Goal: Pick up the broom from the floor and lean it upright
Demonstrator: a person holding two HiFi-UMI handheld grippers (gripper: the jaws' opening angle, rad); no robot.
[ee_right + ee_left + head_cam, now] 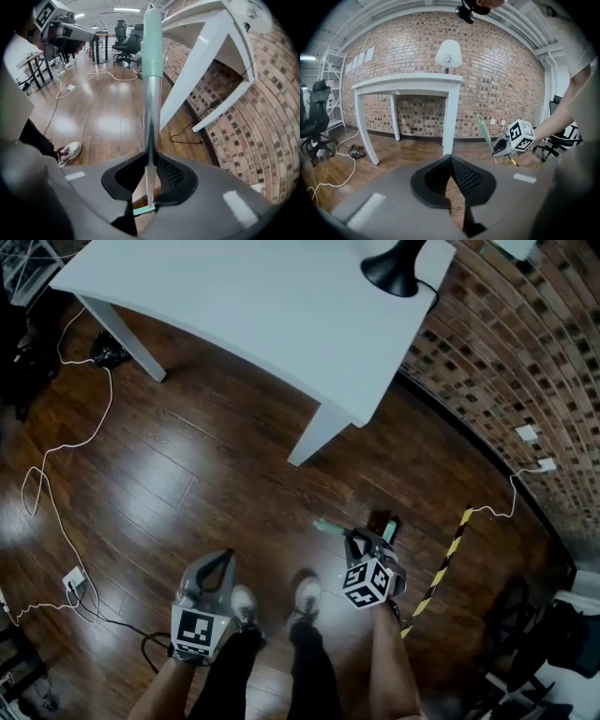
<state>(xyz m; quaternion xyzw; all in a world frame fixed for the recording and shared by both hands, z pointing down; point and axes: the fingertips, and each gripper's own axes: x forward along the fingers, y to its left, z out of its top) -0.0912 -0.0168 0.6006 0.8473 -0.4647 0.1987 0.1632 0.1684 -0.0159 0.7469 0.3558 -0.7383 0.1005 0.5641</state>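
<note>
The broom has a silver handle [150, 108] with a pale green end [328, 527]. My right gripper [151, 161] is shut on that handle, which runs up between its pads and away toward the table. A teal piece [143, 211] shows at the handle's low end. In the head view the right gripper [361, 542] hangs above the wood floor, in front of the person's right shoe. The left gripper view shows it from the side [500, 147], with the green handle [483, 131] slanting up from it. My left gripper [217, 563] is shut and holds nothing [451, 159].
A white table [234, 306] with a slanted leg [319, 432] and a black lamp base [394, 268] stands ahead. A brick wall [525, 362] runs along the right. White cables [56, 456] trail at the left; a yellow-and-black striped strip [441, 573] lies by the right arm. Shoes [305, 596] are below.
</note>
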